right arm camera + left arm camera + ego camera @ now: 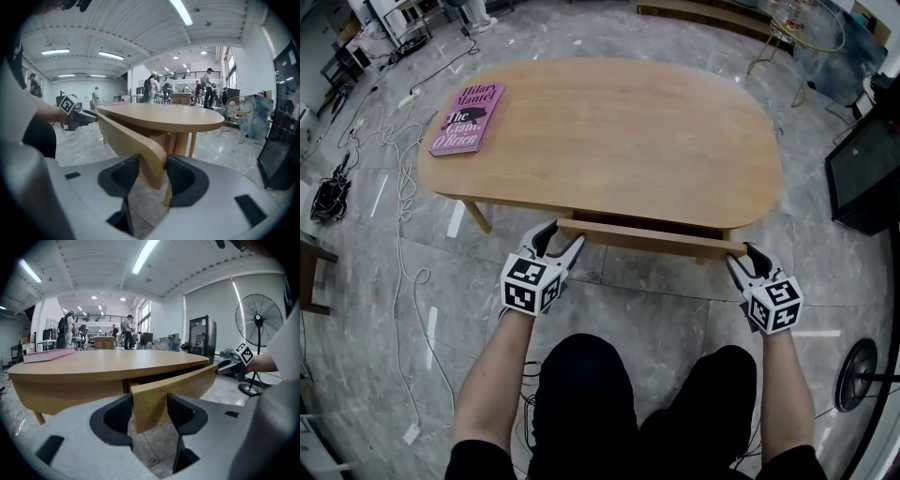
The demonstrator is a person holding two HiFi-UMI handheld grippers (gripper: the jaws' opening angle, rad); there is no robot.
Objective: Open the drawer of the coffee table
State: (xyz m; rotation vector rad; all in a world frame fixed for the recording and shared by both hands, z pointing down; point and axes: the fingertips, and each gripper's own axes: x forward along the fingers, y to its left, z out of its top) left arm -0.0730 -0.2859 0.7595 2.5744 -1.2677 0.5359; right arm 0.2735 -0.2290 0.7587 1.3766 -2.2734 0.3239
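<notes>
Knees [609, 394] at bottom of head view, forearms reaching to 11 and 1 o'clock. Step: both grips look made on drawer front [652, 239], and the drawer is already slightly out from under the table [609, 131], dark gap behind it. Left gripper [555, 239] pinches the 9 o'clock end of the front, right gripper [744, 260] the rounded 3 o'clock end. Both sets of jaws stand wide, pads against the 2 faces of the board, nothing else held. Next, probably: pull both ends evenly toward 6 o'clock so the drawer doesn't skew. Book [469, 117] at 10 o'clock on the table, well apart, untouched.
</notes>
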